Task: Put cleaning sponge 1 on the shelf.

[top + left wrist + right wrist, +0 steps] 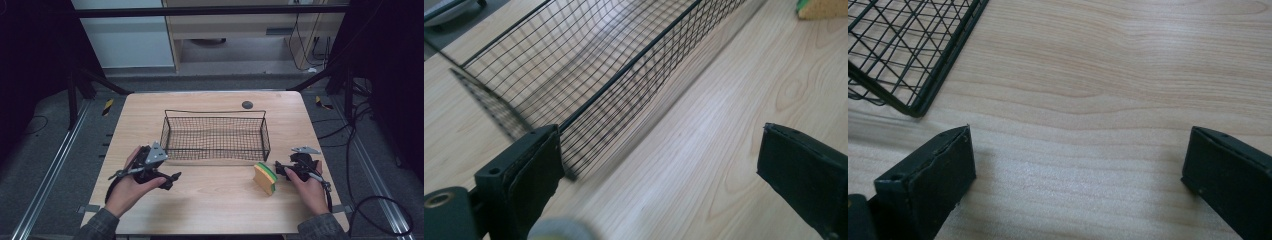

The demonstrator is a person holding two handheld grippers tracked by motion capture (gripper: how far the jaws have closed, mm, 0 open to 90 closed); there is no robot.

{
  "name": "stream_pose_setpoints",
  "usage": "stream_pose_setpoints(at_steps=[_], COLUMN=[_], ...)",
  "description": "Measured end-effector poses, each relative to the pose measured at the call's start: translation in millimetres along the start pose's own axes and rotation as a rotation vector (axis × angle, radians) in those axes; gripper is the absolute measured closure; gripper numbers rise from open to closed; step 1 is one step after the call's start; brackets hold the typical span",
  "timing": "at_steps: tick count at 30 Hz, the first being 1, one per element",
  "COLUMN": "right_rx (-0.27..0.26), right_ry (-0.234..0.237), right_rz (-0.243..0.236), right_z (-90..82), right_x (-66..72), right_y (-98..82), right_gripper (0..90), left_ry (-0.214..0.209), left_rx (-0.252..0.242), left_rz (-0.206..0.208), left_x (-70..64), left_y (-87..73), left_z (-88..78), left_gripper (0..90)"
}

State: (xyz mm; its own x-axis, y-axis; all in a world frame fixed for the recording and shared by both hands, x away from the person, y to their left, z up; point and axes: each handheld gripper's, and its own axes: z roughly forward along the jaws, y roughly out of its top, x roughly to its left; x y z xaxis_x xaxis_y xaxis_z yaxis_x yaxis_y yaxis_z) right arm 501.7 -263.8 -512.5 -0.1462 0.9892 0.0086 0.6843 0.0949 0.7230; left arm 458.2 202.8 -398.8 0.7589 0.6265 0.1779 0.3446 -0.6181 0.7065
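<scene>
Yellow sponge with green scouring layer (265, 178) stands on edge on the light wooden tabletop (215, 200), just outside the front-right corner of the black wire mesh basket (215, 136), not in it. Its long axis runs roughly front-to-back. Right gripper (278, 169) sits just right of the sponge, close to it, jaws wide apart, nothing held. Left gripper (172, 180) is well apart at the basket's front-left corner, also wide open and empty. Right hand is nearer; likely reaches leftward.

Soft, even overhead light, dark surroundings, blurred mesh in left gripper view.
</scene>
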Motion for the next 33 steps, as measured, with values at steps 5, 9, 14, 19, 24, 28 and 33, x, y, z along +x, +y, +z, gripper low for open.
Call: stream_pose_setpoints(at_steps=[5,9,14,19,24,28,33], right_rx=[0.001,0.001,0.002,0.002,0.002,0.002,0.001], right_ry=[0.006,0.014,0.02,0.023,0.027,0.029,0.032], right_rz=[-0.014,-0.015,-0.021,-0.024,-0.031,-0.033,-0.04], right_z=[-3.6,-4.2,-3.9,-4.5,-5.8,-5.9,-6.0], right_x=[1.0,1.1,0.5,0.6,1.2,1.0,0.7], right_y=[-3.8,-4.0,-3.8,-4.4,-5.8,-5.9,-6.2], right_gripper=[0.7,0.5,0.4,0.5,0.5,0.5,0.4], left_ry=[0.013,-0.001,0.004,0.038,0.045,0.021,0.013], left_rx=[0.107,0.186,0.213,0.231,0.259,0.278,0.301], left_rz=[-0.007,-0.037,-0.043,-0.059,-0.041,-0.048,-0.07], left_x=[24.2,31.7,33.3,34.6,37.7,42.4,54.3], left_y=[-7.3,-24.7,-43.9,-45.4,-39.5,-36.4,-33.2], left_z=[-27.0,-28.5,-27.5,-27.7,-27.4,-25.5,-24.7], left_gripper=[4.7,6.9,9.4,9.2,6.3,5.9,6.8])
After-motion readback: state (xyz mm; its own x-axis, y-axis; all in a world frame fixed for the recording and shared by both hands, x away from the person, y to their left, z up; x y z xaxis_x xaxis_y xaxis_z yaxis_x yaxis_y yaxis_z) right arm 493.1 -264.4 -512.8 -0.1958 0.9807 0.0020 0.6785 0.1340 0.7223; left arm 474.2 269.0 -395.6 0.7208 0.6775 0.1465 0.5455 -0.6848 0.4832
